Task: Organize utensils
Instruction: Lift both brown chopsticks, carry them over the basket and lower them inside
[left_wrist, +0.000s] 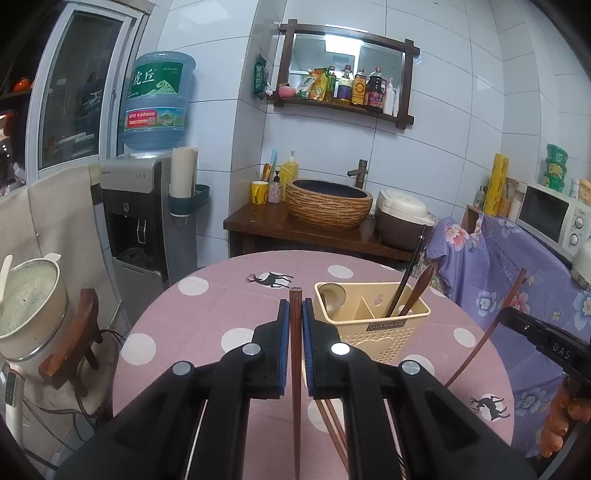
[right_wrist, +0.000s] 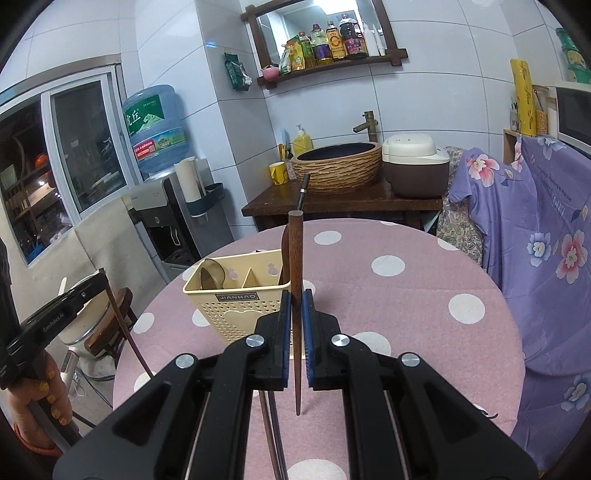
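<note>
Home kitchen, small and lived-in. White tiled walls (left_wrist: 424, 155); wooden shelf (left_wrist: 343, 107) of sauce and oil bottles (left_wrist: 360, 88). Water dispenser (left_wrist: 136, 221) with blue jug (left_wrist: 157, 99). Basin (left_wrist: 328, 201) with tap (left_wrist: 360, 173) on a dark wood counter (left_wrist: 295, 229), rice cooker (left_wrist: 400, 221) beside it, soap bottle (left_wrist: 290, 171) and mug (left_wrist: 259, 192) nearby. Microwave (left_wrist: 550, 218) at right. Round table with pink dotted cloth (left_wrist: 221, 314), beige utensil caddy (left_wrist: 373, 317) on it.

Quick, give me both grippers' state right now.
Left gripper: shut on a brown chopstick, held upright.
Right gripper: shut on another brown chopstick, also upright.
</note>
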